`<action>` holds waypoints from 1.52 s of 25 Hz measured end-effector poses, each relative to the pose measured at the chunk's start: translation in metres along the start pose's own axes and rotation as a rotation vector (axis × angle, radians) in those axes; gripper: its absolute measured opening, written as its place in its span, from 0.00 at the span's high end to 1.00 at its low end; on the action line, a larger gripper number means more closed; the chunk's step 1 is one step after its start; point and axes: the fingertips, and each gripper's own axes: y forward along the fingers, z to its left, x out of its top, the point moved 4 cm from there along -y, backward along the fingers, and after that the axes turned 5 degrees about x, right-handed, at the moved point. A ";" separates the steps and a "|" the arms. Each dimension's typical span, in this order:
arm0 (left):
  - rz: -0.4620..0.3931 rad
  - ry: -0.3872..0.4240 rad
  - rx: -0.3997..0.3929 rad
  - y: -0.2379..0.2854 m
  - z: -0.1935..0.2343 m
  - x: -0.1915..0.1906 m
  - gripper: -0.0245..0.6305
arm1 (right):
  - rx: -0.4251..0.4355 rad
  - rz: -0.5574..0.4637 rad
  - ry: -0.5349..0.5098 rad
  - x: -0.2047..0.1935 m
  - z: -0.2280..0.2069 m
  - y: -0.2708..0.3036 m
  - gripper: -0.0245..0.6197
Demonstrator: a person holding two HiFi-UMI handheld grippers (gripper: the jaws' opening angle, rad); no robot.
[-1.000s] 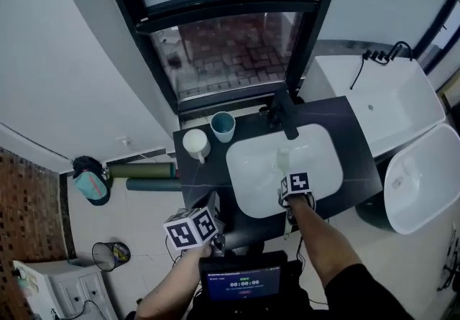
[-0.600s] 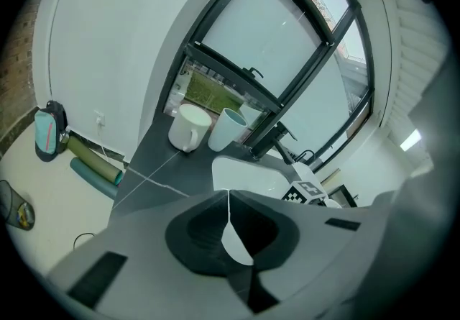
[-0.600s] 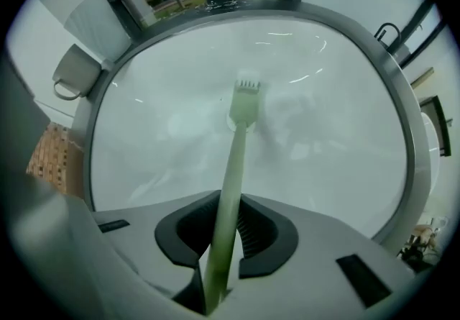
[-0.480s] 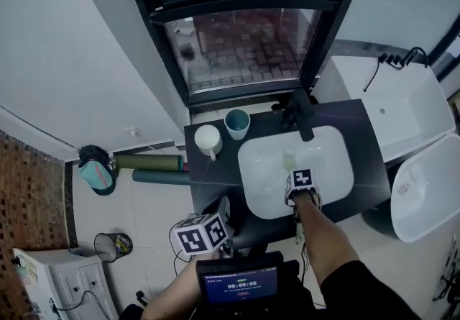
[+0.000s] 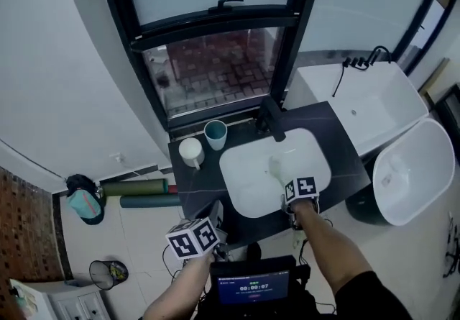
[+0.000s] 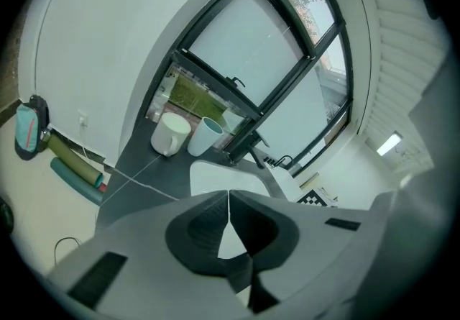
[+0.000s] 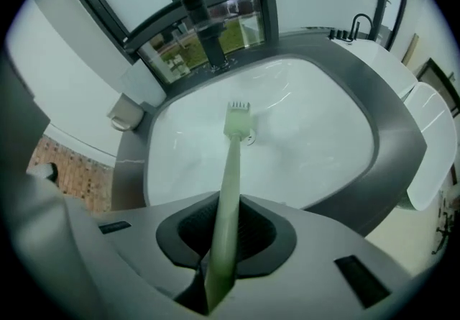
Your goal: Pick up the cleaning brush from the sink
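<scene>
One pale green cleaning brush is what it's all about, and it's sitting in the right gripper: the long handle runs straight up between the two dark pads, which are closing in and already pinching it low on the handle. The bristle head pokes out over the middle of the white sink, right by the drain hole, and honestly I can't tell if it's touching the basin or hanging just above it. From the head view the brush is only a faint pale streak inside the sink, just beyond the gripper's marker cube. At the far rim of the sink stands a black faucet, with a dark-framed window behind it. Off the sink's far left corner, on the dark countertop, are a white mug and a blue cup, just beside each other. The left gripper hangs off the near left corner of the sink, away from the basin, its jaws pressed together with nothing between them. To the right of the sink there's a white bathtub.
</scene>
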 end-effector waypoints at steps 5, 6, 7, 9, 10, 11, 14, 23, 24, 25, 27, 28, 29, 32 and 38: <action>-0.009 0.022 -0.080 -0.025 -0.036 -0.025 0.98 | 0.095 -0.143 0.017 -0.043 -0.010 -0.061 0.93; -0.017 0.023 -0.089 -0.032 -0.047 -0.030 0.98 | 0.119 -0.169 0.016 -0.051 -0.014 -0.075 0.93; -0.026 0.026 -0.098 -0.039 -0.059 -0.035 0.98 | 0.144 -0.196 0.012 -0.058 -0.020 -0.088 0.93; -0.046 0.036 -0.114 -0.049 -0.087 -0.048 0.98 | 0.194 -0.247 -0.002 -0.069 -0.035 -0.114 0.93; -0.057 0.037 -0.120 -0.053 -0.102 -0.056 0.98 | 0.218 -0.269 -0.010 -0.076 -0.045 -0.125 0.93; -0.070 0.032 -0.124 -0.056 -0.119 -0.067 0.98 | 0.242 -0.288 -0.018 -0.084 -0.056 -0.137 0.93; -0.112 -0.008 -0.141 -0.066 -0.180 -0.104 0.99 | 0.316 -0.341 -0.039 -0.110 -0.095 -0.176 0.93; -0.254 0.015 -0.118 -0.107 -0.342 -0.215 0.99 | 0.455 -0.520 -0.228 -0.175 -0.183 -0.323 0.93; -0.266 0.027 -0.114 -0.112 -0.349 -0.222 0.99 | 0.467 -0.550 -0.237 -0.181 -0.186 -0.336 0.93; -0.281 0.041 -0.113 -0.118 -0.354 -0.229 0.99 | 0.474 -0.580 -0.249 -0.186 -0.188 -0.348 0.93; -0.312 0.083 -0.117 -0.128 -0.363 -0.239 0.99 | 0.479 -0.649 -0.278 -0.197 -0.192 -0.370 0.93; -0.321 0.111 -0.121 -0.133 -0.366 -0.242 0.98 | 0.475 -0.683 -0.291 -0.203 -0.194 -0.380 0.93; -0.327 0.140 -0.123 -0.139 -0.368 -0.245 0.99 | 0.466 -0.713 -0.303 -0.210 -0.194 -0.389 0.93; -0.344 0.212 -0.126 -0.156 -0.370 -0.256 0.99 | 0.443 -0.779 -0.320 -0.235 -0.196 -0.407 0.93; -0.356 0.290 -0.130 -0.171 -0.360 -0.279 0.99 | 0.411 -0.855 -0.367 -0.277 -0.187 -0.420 0.93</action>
